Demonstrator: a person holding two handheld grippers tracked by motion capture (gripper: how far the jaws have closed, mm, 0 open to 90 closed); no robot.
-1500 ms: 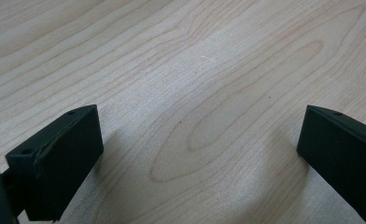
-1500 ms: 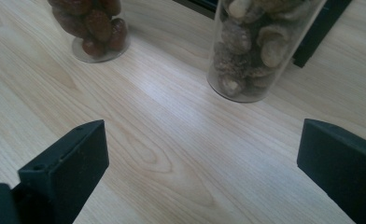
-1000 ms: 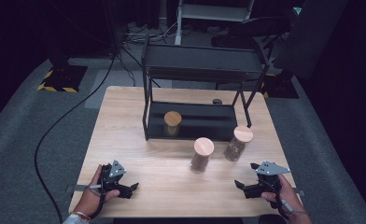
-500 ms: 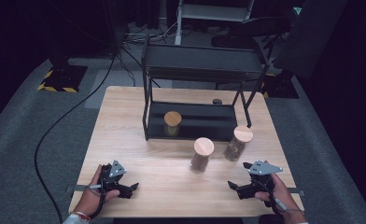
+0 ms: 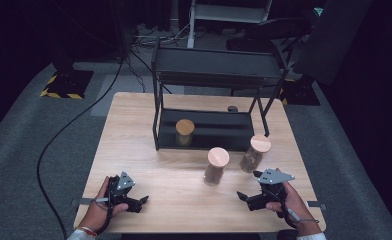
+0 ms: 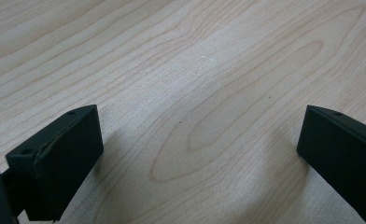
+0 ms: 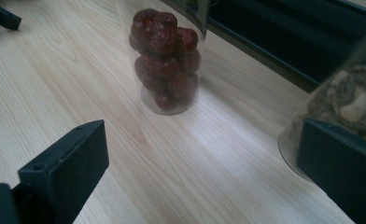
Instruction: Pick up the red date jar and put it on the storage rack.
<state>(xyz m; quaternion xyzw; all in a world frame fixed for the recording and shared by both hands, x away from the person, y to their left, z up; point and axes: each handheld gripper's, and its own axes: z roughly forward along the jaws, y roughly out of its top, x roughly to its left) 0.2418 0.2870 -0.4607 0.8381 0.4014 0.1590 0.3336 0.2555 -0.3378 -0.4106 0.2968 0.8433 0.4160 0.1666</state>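
Observation:
Three clear jars with round wooden lids stand on the wooden table (image 5: 134, 135). One jar (image 5: 184, 132) sits on the low shelf of a black rack (image 5: 214, 75). A jar of dark red fruit (image 5: 216, 166) (image 7: 167, 60) stands in front of the rack, and a jar of pale brown pieces (image 5: 254, 153) (image 7: 344, 102) is to its right. My right gripper (image 5: 243, 195) (image 7: 197, 172) is open near the front right, its jaws pointing at these two jars. My left gripper (image 5: 143, 201) (image 6: 197, 158) is open at the front left, low over bare wood.
A small dark object (image 5: 232, 108) lies on the table behind the rack. A black cable (image 5: 59, 135) runs across the grey floor left of the table. A dark jaw tip of the other gripper (image 7: 1, 16) shows in the right gripper view's top left corner.
My right gripper has moved left and slightly toward the front edge of the table. The left gripper and the jars have stayed put.

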